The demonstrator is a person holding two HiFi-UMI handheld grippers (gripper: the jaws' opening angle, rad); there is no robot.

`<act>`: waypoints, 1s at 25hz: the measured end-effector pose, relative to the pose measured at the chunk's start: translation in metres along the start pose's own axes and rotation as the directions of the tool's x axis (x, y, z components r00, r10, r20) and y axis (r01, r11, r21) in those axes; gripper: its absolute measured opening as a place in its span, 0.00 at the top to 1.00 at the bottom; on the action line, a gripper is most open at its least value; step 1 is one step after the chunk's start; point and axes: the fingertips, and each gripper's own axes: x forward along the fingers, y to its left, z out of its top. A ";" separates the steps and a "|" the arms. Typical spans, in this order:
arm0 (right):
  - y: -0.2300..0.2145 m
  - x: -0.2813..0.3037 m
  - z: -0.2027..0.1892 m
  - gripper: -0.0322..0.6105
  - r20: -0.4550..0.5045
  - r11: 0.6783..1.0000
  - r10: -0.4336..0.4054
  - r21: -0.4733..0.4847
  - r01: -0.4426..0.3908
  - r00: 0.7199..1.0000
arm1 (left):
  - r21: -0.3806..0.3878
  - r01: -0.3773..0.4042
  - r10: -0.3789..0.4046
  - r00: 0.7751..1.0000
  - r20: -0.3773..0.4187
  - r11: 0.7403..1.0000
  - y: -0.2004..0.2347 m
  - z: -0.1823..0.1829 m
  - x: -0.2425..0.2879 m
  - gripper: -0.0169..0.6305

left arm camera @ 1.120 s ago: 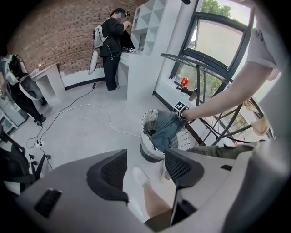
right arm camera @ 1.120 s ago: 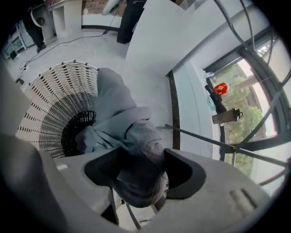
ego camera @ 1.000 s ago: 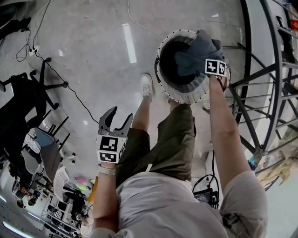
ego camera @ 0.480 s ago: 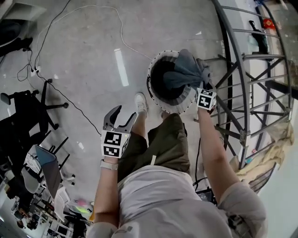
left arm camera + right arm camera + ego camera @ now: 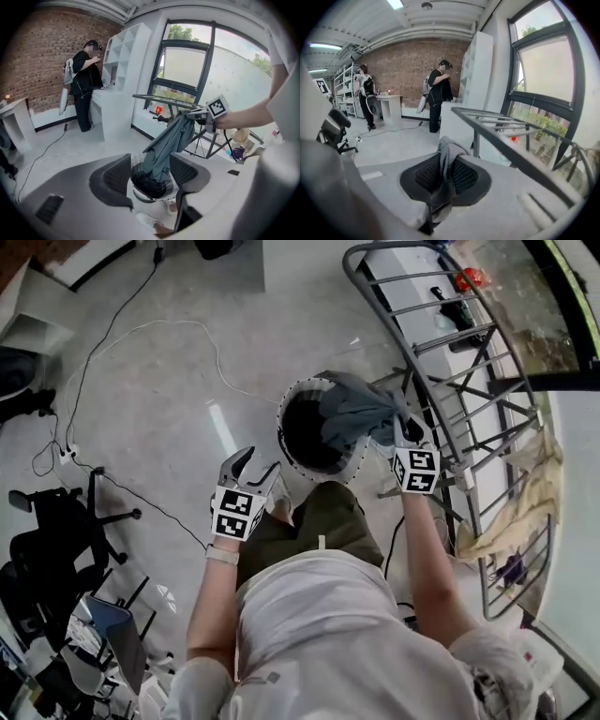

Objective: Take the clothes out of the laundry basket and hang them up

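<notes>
A round white mesh laundry basket [image 5: 292, 454] stands on the floor by my feet, dark inside. My right gripper [image 5: 398, 427] is shut on a grey-blue garment [image 5: 356, 407]. Its jaws have just closed on the cloth, which bunches between them [image 5: 444, 161]. The garment hangs from the raised gripper down into the basket [image 5: 151, 183], as the left gripper view shows [image 5: 169, 140]. My left gripper [image 5: 258, 463] is open and holds nothing, left of the basket and apart from it. The metal drying rack [image 5: 441, 362] stands just right of the garment.
A beige cloth [image 5: 525, 493] hangs on the rack's near end. Cables [image 5: 169, 334] trail over the floor at left, near office chairs [image 5: 56, 521]. A person in black [image 5: 86, 79] stands by a white shelf unit [image 5: 124, 79] at the brick wall.
My right gripper has lifted the garment up out of the basket, toward the rack. The left gripper has risen too and stayed open. The view has swung toward the rack.
</notes>
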 end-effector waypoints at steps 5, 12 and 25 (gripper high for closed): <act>-0.007 -0.055 0.068 0.88 0.150 0.998 -0.059 0.043 0.053 0.987 | 0.126 0.111 -0.117 0.992 0.042 0.986 -0.021 0.036 0.023 0.58; -0.003 -0.124 0.151 0.88 0.309 0.991 -0.135 0.053 0.125 0.941 | 0.299 0.287 -0.309 0.951 0.028 0.910 -0.095 0.077 0.053 0.58; -0.004 -0.235 0.265 0.88 0.559 0.970 -0.222 0.046 0.237 0.799 | 0.383 0.314 -0.361 0.931 0.057 0.869 -0.155 0.111 0.097 0.57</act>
